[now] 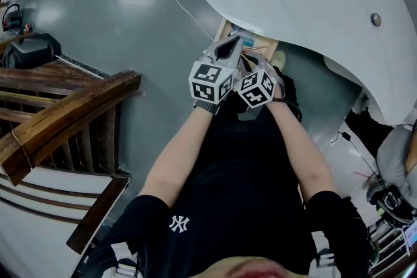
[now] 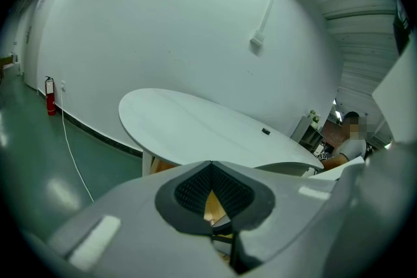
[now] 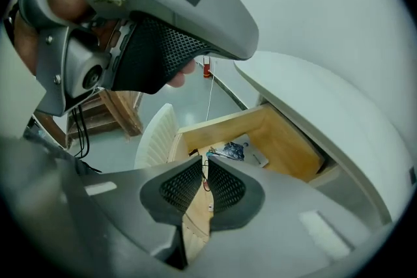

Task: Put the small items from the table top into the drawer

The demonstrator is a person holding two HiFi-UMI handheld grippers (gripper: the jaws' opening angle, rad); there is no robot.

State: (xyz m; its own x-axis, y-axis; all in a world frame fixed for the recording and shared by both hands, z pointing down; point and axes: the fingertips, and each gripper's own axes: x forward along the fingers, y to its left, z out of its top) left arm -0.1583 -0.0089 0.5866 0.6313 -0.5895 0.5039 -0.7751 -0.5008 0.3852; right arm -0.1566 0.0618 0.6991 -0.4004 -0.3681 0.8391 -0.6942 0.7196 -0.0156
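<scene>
An open wooden drawer (image 3: 287, 143) stands out from under the white table (image 1: 313, 3). Inside lie a dark blue packet (image 3: 229, 150) and a white card (image 3: 253, 154). My right gripper (image 3: 203, 165) points down over the drawer's near end, its pads a narrow slit apart. A thin red wire (image 3: 204, 184) hangs in the slit, and the pads do not press on it. My left gripper (image 2: 210, 167) is shut, tips touching, nothing in it. In the head view the left gripper (image 1: 230, 43) and the right gripper (image 1: 253, 62) sit close together at the drawer (image 1: 259, 45).
A white ribbed panel (image 3: 155, 140) stands at the drawer's left side. Dark wooden railings (image 1: 58, 114) fill the left of the head view. A small dark thing (image 2: 266, 131) lies on the table top. A red fire extinguisher (image 2: 50, 103) stands by the wall. A person (image 2: 348, 143) sits beyond the table.
</scene>
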